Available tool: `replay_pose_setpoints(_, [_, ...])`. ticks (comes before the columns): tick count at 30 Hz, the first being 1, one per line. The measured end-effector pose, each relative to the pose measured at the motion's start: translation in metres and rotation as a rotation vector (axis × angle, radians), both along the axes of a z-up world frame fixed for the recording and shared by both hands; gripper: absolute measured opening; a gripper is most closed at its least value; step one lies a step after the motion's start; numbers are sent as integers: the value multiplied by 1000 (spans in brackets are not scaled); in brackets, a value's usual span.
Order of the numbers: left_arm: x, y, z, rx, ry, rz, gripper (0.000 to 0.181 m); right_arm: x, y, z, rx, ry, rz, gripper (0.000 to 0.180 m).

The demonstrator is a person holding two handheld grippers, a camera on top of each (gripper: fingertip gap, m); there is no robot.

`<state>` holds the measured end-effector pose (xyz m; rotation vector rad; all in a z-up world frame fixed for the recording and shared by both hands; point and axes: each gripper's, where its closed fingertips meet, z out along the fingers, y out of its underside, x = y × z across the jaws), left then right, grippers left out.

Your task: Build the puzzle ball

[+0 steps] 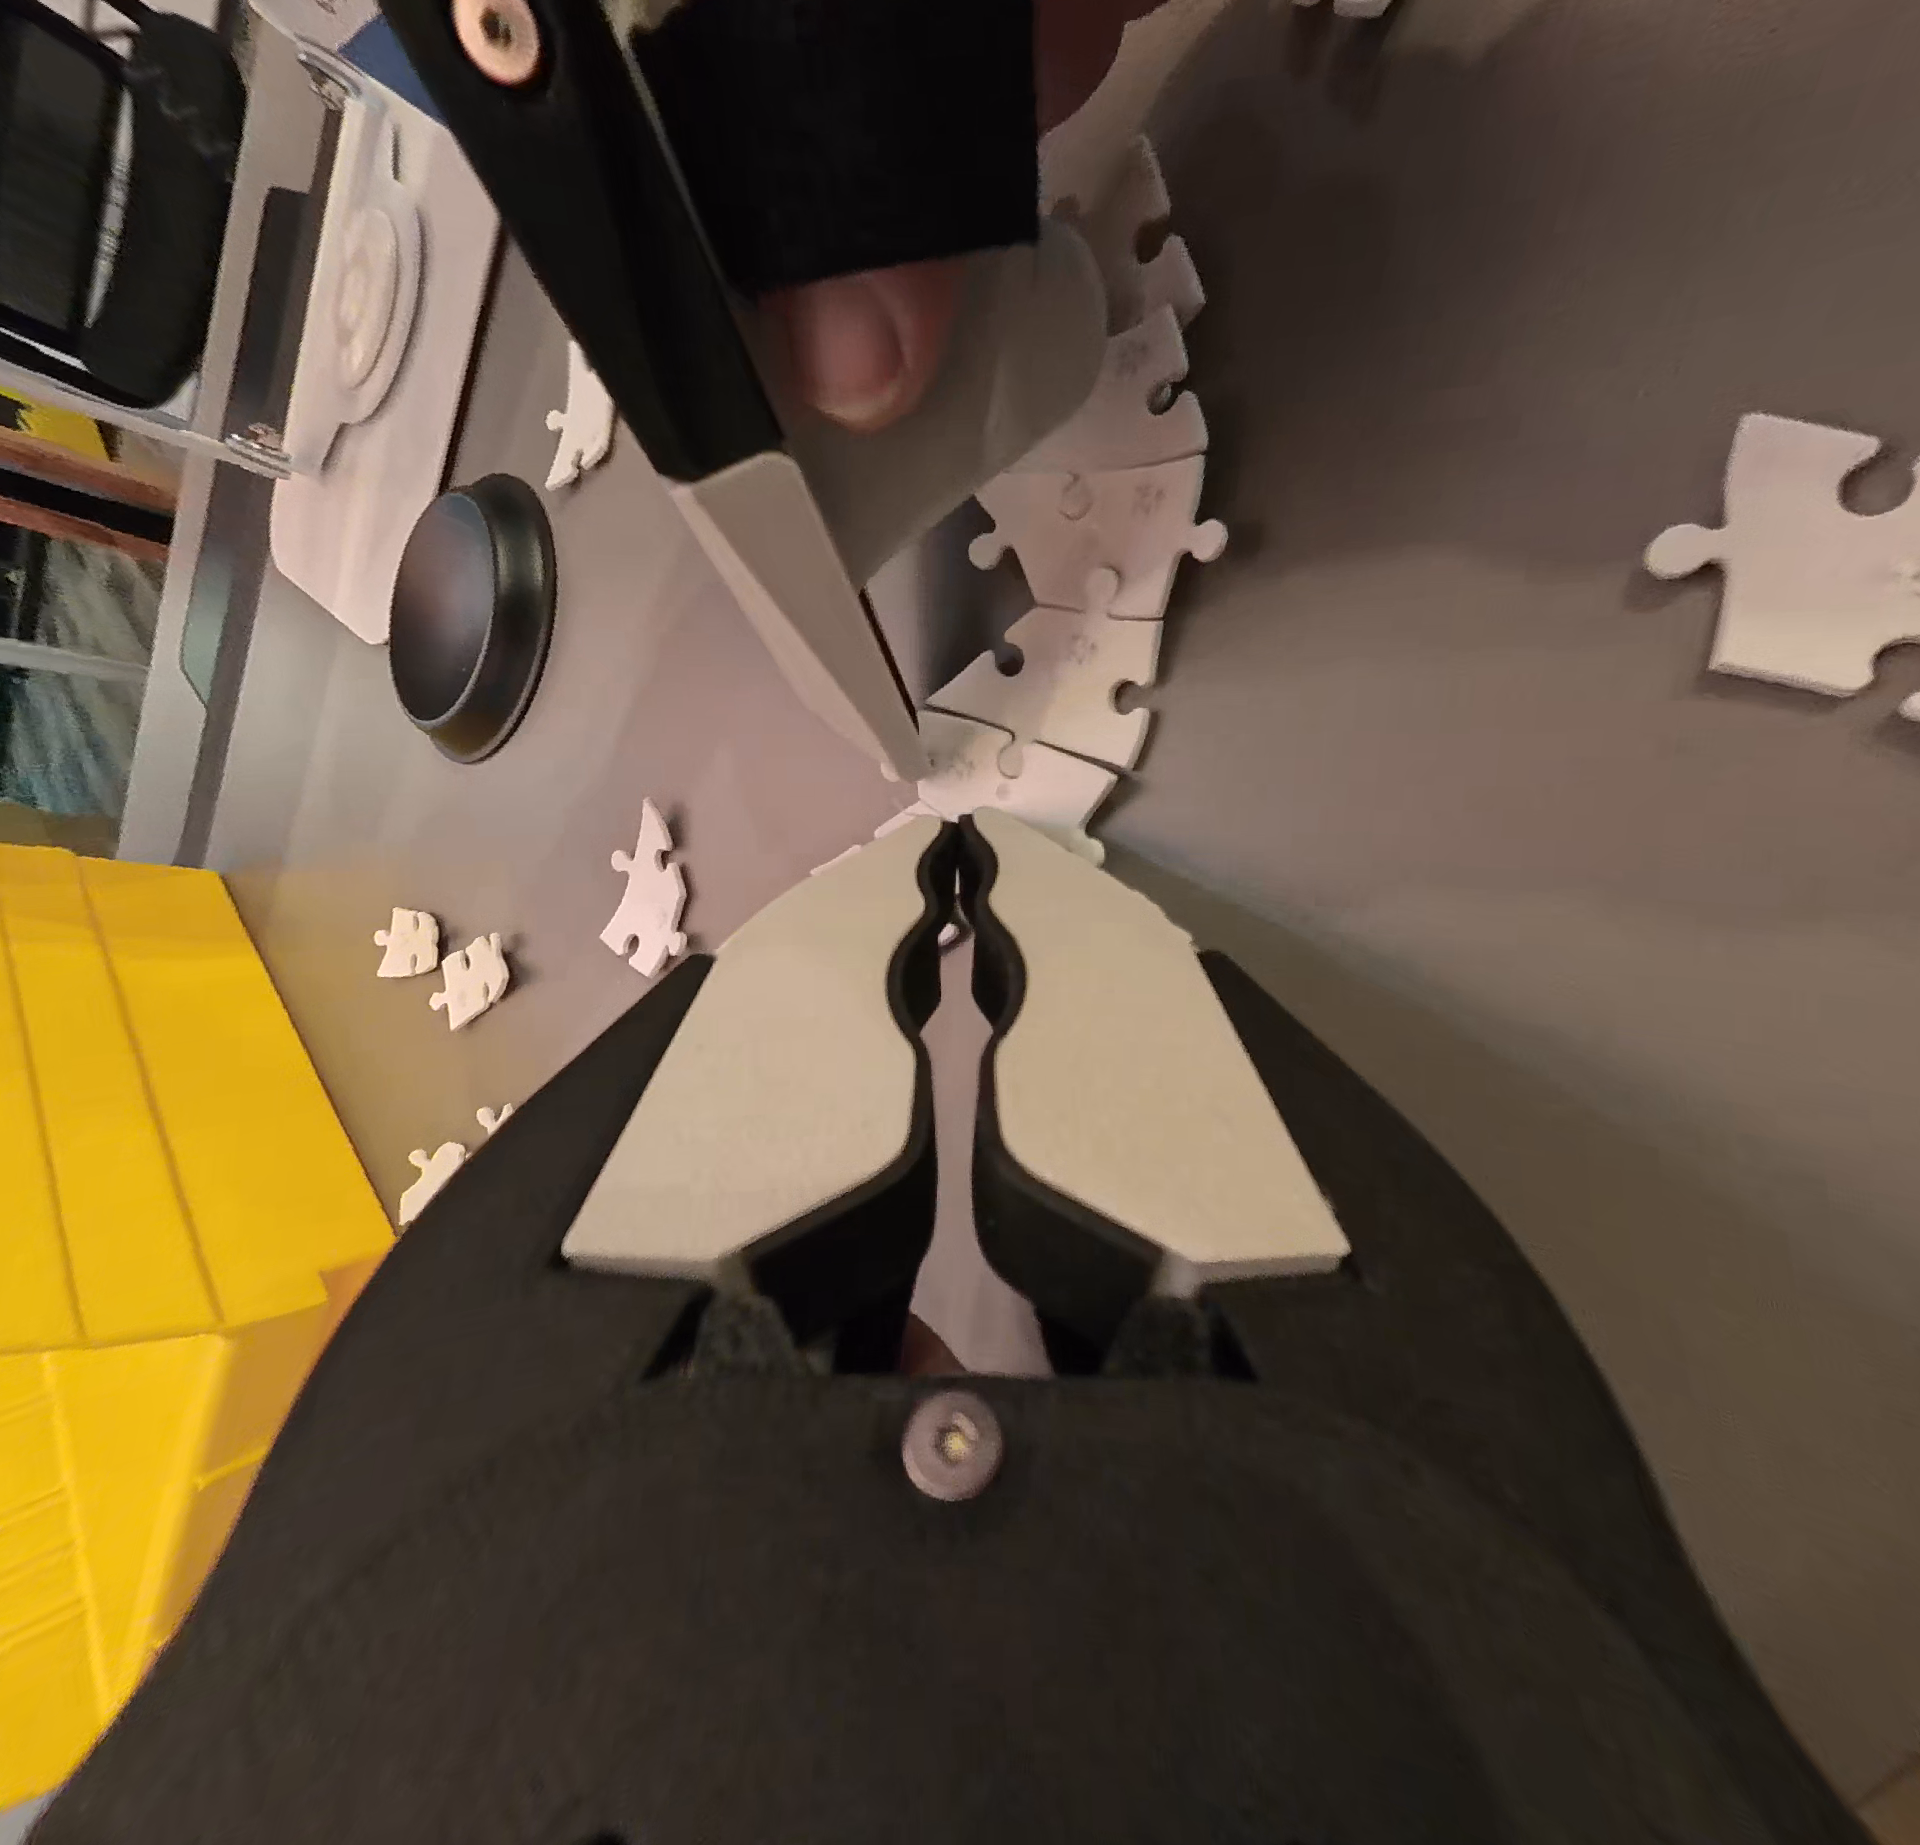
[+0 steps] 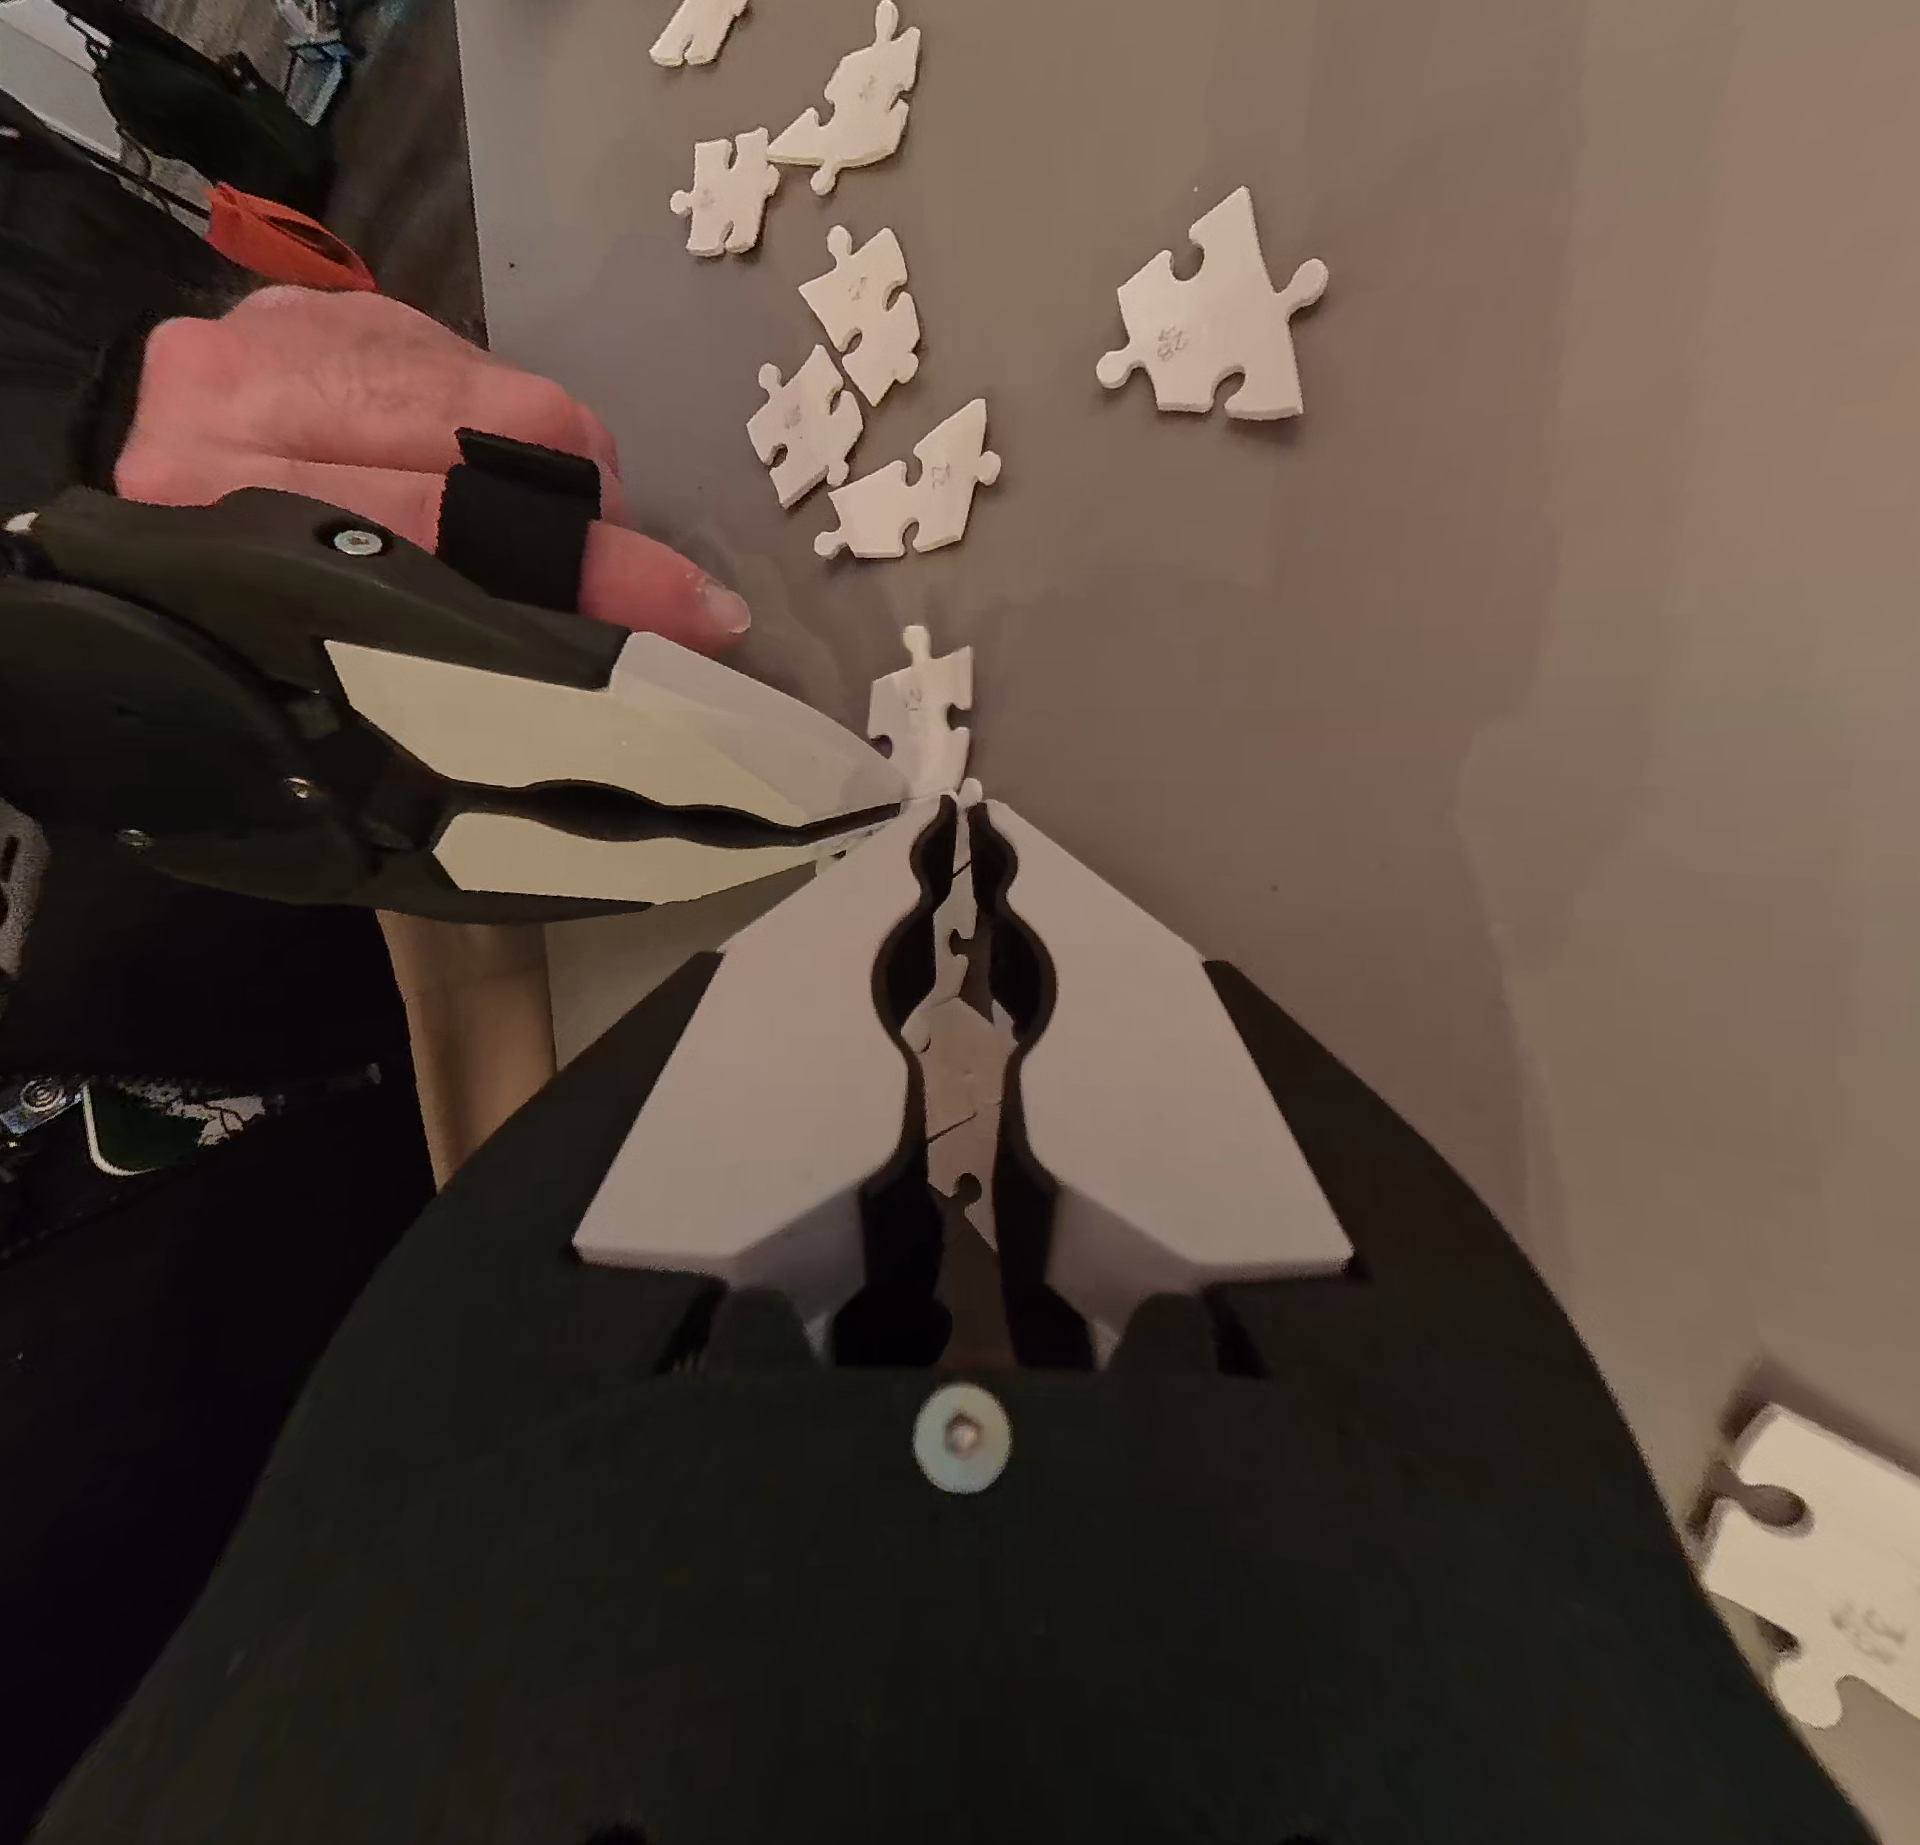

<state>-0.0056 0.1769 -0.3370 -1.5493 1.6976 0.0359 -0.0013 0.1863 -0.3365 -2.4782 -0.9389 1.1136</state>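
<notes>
A curved strip of joined white puzzle pieces (image 1: 1091,590) hangs above the grey table (image 1: 1455,964). My left gripper (image 1: 961,831) is shut on the near end of the strip, and more white pieces show under its fingers. My right gripper (image 1: 906,761) comes in from the upper left, shut on the same end piece, its tip almost touching the left one. In the right wrist view my right gripper (image 2: 961,808) pinches a white piece edge-on, and the strip (image 2: 956,1068) shows through the gap between its fingers. The left gripper (image 2: 888,810) meets it from the left, below an upright piece (image 2: 925,715).
Several loose white pieces (image 2: 862,341) lie on the table, with larger ones (image 2: 1210,330) (image 1: 1787,559) apart from them. A black round dish (image 1: 473,621), a white moulded tray (image 1: 364,341) and a yellow box (image 1: 135,1120) stand at the left. A hand (image 2: 364,413) holds the left gripper. Left and right tips are no more than a few centimetres apart. Left tips and right tips are each some 15 cm from the black round dish (image 1: 473,621).
</notes>
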Motion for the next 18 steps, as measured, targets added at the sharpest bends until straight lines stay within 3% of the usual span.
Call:
replay_pose_setpoints(4, [-4,2,2,0,-43,29,0,-3,0,4,7,20,8,0])
replay_pose_setpoints(9, [-14,7,8,-24,-98,70,14,-4,2,9,25,43,3,0])
replay_pose_setpoints(18, [-29,22,17,-169,-151,128,25,-3,4,8,34,32,-16,0])
